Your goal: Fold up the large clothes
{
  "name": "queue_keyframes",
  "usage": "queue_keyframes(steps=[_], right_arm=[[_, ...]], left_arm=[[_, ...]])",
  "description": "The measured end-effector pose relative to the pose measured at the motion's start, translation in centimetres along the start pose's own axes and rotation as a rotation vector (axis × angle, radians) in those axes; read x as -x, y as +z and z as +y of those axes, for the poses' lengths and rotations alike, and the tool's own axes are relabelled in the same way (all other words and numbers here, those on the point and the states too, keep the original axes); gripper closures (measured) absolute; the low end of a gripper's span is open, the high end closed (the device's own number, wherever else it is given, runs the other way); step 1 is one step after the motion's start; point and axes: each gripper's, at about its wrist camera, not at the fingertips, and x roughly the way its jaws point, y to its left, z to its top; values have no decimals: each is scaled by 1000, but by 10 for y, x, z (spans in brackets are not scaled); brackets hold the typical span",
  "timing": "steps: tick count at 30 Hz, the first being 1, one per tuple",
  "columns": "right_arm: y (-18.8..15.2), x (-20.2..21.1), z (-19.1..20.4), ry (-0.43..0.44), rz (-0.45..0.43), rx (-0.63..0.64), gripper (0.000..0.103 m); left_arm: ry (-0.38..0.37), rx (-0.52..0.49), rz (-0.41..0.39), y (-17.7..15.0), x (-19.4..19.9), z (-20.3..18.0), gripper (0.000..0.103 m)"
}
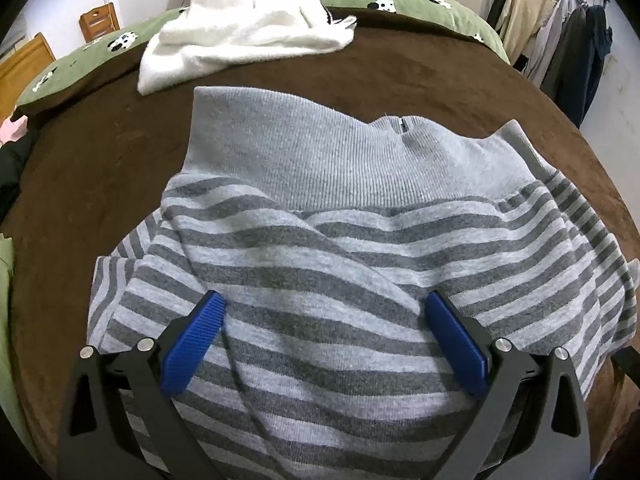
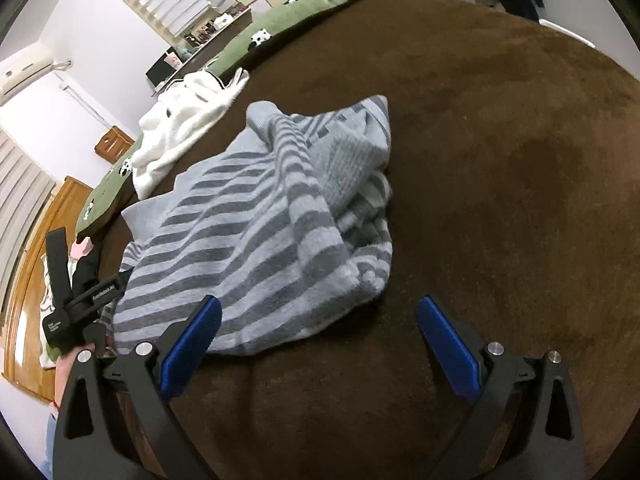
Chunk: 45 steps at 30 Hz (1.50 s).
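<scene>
Both grippers wide open, nothing held; striped top lies rumpled on brown bed.

L gripper [image 1: 325, 304]: blue pads [image 1: 192, 344] spread far apart, low over the near part of the top [image 1: 320, 264], w/ striped fabric showing between them but no grip. R gripper [image 2: 318, 308]: also spread wide, over bare blanket [image 2: 500, 168] just right of the top [image 2: 260, 216]; its left pad [image 2: 190, 346] sits at the top's near edge, contact can't tell. Top is grey-striped w/ plain ribbed grey band on the far side, bunched & creased, roughly mid-bed. White garment [image 1: 244, 36] lies beyond it, far left, close but apart. Green duvet [image 1: 420, 4] w/ panda print runs along the far edge. Clothes rack [image 1: 560, 40] far right.
</scene>
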Motion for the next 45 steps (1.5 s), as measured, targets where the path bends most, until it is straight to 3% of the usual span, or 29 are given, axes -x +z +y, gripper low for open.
queue_keyframes(steps=[5, 21, 23, 25, 29, 31, 38, 45], right_arm=[[0, -12, 4, 4, -11, -3, 5], [30, -46, 19, 136, -40, -66, 5], [33, -49, 23, 153, -39, -64, 11], [35, -53, 26, 156, -36, -70, 30], [37, -48, 28, 159, -51, -54, 51], [38, -44, 28, 157, -66, -47, 70], [42, -32, 36, 183, -84, -15, 76], [49, -7, 74, 188, -113, 92, 77]], left_arm=[[13, -6, 12, 2, -2, -2, 5], [6, -10, 20, 3, -4, -1, 5], [6, -10, 20, 3, -4, -1, 5], [6, -11, 19, 3, -4, -1, 5], [8, -11, 17, 3, -4, -2, 5], [10, -11, 14, 3, -4, -2, 5], [12, -11, 11, 2, -3, -2, 5], [10, -4, 7, 1, -2, -2, 5]])
